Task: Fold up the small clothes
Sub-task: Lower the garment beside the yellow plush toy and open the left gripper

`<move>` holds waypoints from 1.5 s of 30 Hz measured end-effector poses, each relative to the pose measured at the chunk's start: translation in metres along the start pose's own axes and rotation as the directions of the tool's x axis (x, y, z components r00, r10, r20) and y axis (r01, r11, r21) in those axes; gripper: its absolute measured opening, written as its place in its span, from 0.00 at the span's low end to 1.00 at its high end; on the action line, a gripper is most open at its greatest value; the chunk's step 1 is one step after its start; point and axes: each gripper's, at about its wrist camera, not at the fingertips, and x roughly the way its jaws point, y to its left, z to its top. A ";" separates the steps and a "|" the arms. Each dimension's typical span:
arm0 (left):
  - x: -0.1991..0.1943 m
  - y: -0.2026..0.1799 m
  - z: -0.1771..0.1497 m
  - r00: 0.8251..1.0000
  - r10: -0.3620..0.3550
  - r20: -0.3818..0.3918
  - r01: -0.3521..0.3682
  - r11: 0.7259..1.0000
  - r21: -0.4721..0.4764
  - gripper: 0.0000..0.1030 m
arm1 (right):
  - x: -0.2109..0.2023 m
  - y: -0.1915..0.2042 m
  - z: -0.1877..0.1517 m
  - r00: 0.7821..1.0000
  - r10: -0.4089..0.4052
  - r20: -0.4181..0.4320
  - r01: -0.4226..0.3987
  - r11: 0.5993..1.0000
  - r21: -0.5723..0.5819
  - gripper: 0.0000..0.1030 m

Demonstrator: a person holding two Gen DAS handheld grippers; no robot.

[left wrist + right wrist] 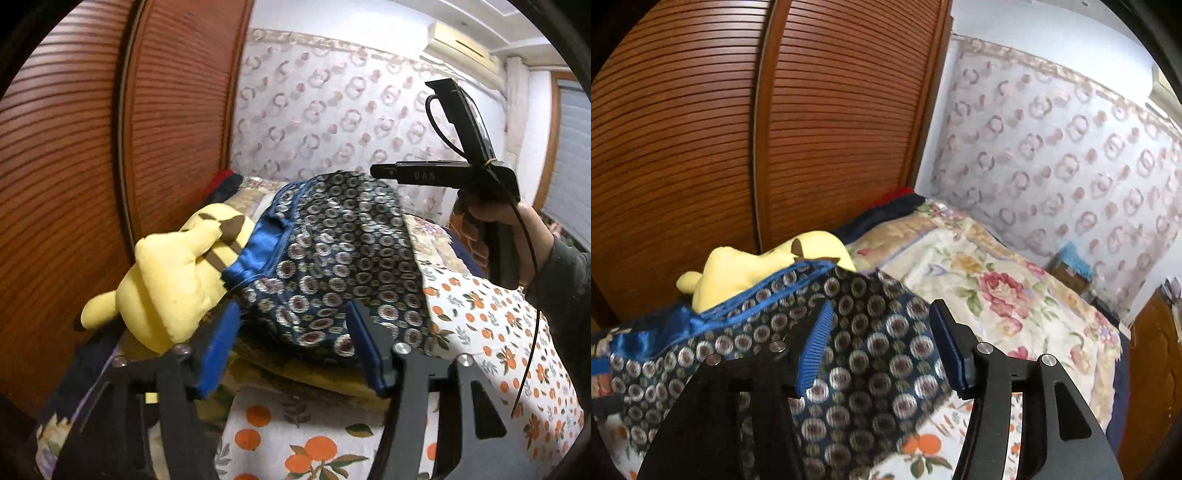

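A dark blue garment (332, 258) with ring patterns and a shiny blue satin band lies draped over a low pile on the bed, one edge against a yellow plush toy (166, 280). My left gripper (291, 308) stands open at its near edge, blue pads clear of the cloth. In the left wrist view my right gripper (380, 171) hovers over the garment's far end, held by a hand (476, 225). Seen from the right wrist, the right gripper (882, 306) is open above the garment (871, 354), with nothing pinched.
Folded brown and yellow cloths (314, 380) lie under the garment. Slatted wooden wardrobe doors (74, 166) rise close on the left. An orange-print sheet (498, 332) covers the bed, with a floral quilt (997, 288) beyond and a patterned curtain (1052, 147) behind.
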 end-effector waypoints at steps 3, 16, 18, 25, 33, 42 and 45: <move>-0.005 -0.011 0.001 0.999 -0.033 -0.015 0.033 0.999 0.039 0.61 | -0.022 -0.003 -0.011 1.000 0.006 0.016 -0.007 1.000 0.029 0.54; -0.028 -0.067 -0.003 0.995 -0.099 -0.028 0.101 0.987 0.128 0.62 | -0.144 -0.003 -0.099 0.997 -0.041 0.073 0.029 0.988 0.155 0.56; -0.031 -0.077 -0.004 0.992 -0.120 -0.032 0.124 0.982 0.141 0.62 | -0.162 -0.003 -0.115 0.996 -0.046 0.074 0.032 0.983 0.181 0.59; -0.032 -0.107 -0.007 0.986 -0.157 -0.061 0.165 0.974 0.153 0.62 | -0.211 -0.005 -0.160 0.993 -0.100 0.062 0.081 0.963 0.258 0.68; -0.038 -0.141 -0.011 0.971 -0.229 -0.074 0.238 0.958 0.160 0.63 | -0.268 -0.014 -0.210 0.975 -0.216 0.047 0.185 0.916 0.357 0.76; -0.062 -0.182 -0.006 0.966 -0.255 -0.046 0.259 0.940 0.222 0.63 | -0.325 -0.026 -0.240 0.939 -0.342 0.040 0.293 0.855 0.427 0.77; -0.074 -0.193 -0.001 0.963 -0.269 -0.030 0.269 0.934 0.234 0.63 | -0.339 -0.027 -0.242 0.929 -0.368 0.044 0.314 0.844 0.435 0.77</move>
